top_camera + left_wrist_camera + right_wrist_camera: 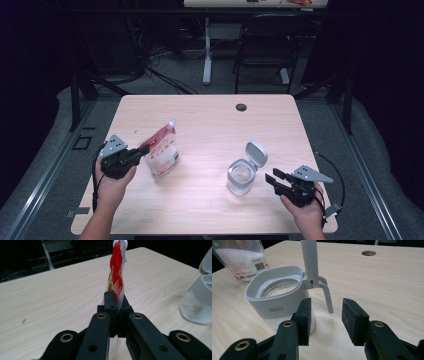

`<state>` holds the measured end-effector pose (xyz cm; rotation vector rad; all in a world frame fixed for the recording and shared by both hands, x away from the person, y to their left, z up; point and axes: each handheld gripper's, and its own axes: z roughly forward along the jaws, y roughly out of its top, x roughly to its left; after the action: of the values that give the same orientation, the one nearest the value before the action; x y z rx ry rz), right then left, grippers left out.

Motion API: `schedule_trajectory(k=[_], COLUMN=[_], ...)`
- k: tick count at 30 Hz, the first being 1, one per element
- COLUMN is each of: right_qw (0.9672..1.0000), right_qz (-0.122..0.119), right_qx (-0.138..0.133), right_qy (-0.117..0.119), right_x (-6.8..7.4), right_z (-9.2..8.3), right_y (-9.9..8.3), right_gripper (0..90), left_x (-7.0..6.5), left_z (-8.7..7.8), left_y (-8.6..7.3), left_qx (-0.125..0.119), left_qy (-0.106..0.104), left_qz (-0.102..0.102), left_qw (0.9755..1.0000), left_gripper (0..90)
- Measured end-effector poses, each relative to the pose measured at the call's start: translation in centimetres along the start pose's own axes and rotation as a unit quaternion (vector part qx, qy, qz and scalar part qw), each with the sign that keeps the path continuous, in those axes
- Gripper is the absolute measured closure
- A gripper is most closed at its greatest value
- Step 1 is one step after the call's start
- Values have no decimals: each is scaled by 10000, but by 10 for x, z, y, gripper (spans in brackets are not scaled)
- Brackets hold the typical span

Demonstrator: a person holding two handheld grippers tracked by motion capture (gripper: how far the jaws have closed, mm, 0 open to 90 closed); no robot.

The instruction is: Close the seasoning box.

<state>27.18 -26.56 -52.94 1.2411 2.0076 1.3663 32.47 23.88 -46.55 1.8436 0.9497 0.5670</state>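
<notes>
A red and clear plastic bag [162, 148] of white grains stands on the left part of the wooden table [210, 120]. My left gripper [144, 150] is shut on the bag's edge; in the left gripper view the jaws pinch the red film of the bag [117, 270] between them. A clear jar [241, 176] with a grey collar and its flip lid [256, 152] standing open sits right of centre. My right gripper [274, 178] rests open on the table just right of the jar, and in the right gripper view the jar [279, 296] stands just beyond its left jaw with nothing between the pads.
A round cable hole [241, 107] is set in the table near its far edge. Beyond the table stand a black chair [265, 45] and a white desk leg [207, 50]. Black frame struts flank both sides of the table.
</notes>
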Motion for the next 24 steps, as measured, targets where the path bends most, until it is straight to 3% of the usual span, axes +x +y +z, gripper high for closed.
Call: schedule_trajectory(k=[5,12,24], right_qw=[10000,9999,9999], right_qz=[27,92,127], right_qx=[-40,-55,-49], right_qy=[-11,-8,12], right_x=[-1,-2,-4], right_z=[-1,-1,-1], right_y=[0,0,0], right_gripper=[601,605,606], left_x=[-1,-13,-42], left_z=[-1,-1,4], left_y=[3,8,14], left_qx=[40,76,36], left_qy=[-72,-332,-914], left_qz=[-16,123,363], left_qw=[10000,9993,9951], left_gripper=[900,900,900])
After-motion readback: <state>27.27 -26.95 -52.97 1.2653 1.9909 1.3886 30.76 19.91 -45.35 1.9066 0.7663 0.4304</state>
